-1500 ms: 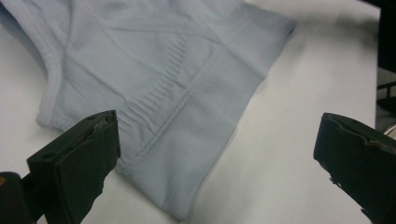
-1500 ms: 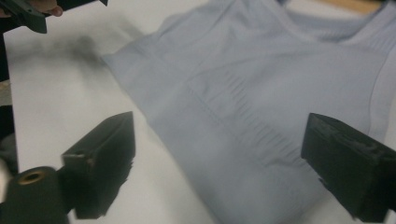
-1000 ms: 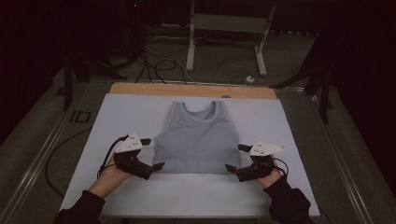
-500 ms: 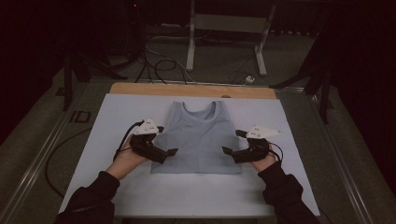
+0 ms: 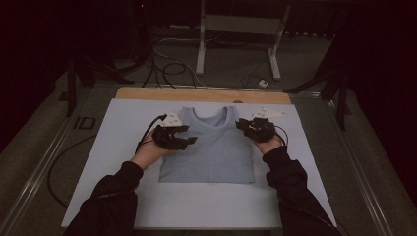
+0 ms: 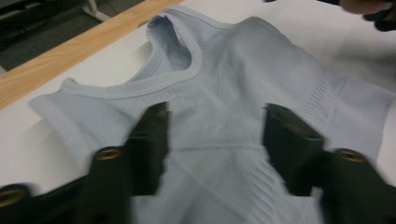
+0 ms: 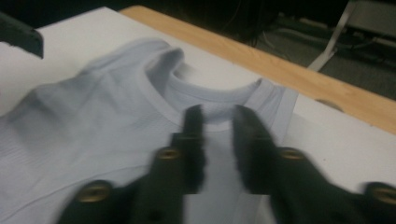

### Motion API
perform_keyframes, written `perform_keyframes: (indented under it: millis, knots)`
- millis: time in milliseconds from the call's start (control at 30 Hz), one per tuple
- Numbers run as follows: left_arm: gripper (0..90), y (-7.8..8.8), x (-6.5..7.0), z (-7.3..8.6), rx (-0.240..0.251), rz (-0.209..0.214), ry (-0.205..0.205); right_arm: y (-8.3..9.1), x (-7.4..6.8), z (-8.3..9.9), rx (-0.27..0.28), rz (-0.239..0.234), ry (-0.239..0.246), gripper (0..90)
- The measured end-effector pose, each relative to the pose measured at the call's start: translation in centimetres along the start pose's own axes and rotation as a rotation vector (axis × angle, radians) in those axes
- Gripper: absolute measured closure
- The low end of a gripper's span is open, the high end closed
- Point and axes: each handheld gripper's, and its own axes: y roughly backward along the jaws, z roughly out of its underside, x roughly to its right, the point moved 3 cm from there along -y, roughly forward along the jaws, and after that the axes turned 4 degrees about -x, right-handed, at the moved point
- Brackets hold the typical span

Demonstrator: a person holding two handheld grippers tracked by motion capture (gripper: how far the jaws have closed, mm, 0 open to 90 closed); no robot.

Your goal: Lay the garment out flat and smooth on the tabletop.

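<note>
A light blue tank top lies flat on the white table, neck toward the far side. My left gripper is over its left side below the armhole. In the left gripper view the jaws have just been closing and stand half apart above the chest cloth, pressing nothing. My right gripper is at the top's right shoulder. In the right gripper view its jaws have just been closing to a narrow gap over the strap and neckline. The cloth there lies flat, unpinched.
A wooden strip runs along the table's far edge. Behind it on the floor stand a metal frame and loose cables. Bare white table lies on both sides of the top and in front of its hem.
Both hands have moved away from the person, from the hem corners up along the top's sides to the shoulders. Both pairs of jaws have narrowed, the right one much more.
</note>
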Motion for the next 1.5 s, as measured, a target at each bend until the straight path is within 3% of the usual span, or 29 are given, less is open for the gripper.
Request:
perform_keyframes:
  millis: [67, 167, 467, 733, 867, 1033, 1167, 1333, 1500]
  knots:
    - [56.4, -0.9, -0.2, -0.3, -0.007, -0.008, -0.002, -1.0, 0.6, 0.0, -0.028, 0.015, -0.011, 90.0]
    - [69.7, -2.3, -0.8, -0.5, -0.032, -0.026, 0.010, -2.4, 1.2, 0.0, -0.067, 0.027, -0.023, 90.0]
    - [88.0, -5.0, -2.3, -0.1, -0.117, -0.074, 0.024, -6.3, 1.0, 0.7, -0.184, 0.016, -0.002, 90.0]
    - [90.0, -5.5, -2.9, 1.2, -0.189, -0.083, 0.059, -8.1, 0.0, 1.9, -0.257, -0.001, 0.007, 90.0]
    - [90.0, -5.9, -3.1, 1.4, -0.212, -0.082, 0.069, -8.7, -0.4, 2.2, -0.301, 0.019, 0.044, 90.0]
    - [90.0, -7.3, -3.3, 2.0, -0.276, -0.093, 0.090, -9.1, -0.3, 2.5, -0.329, 0.016, 0.037, 90.0]
    - [90.0, -7.8, -3.6, 1.9, -0.278, -0.085, 0.125, -9.1, -0.3, 2.6, -0.330, 0.014, 0.038, 90.0]
    - [90.0, -7.9, -3.3, 1.7, -0.296, -0.108, 0.097, -9.1, -0.3, 2.5, -0.336, 0.016, 0.040, 90.0]
    - [89.3, -7.5, -3.2, 1.7, -0.274, -0.104, 0.089, -8.8, -0.1, 2.3, -0.315, 0.001, 0.028, 90.0]
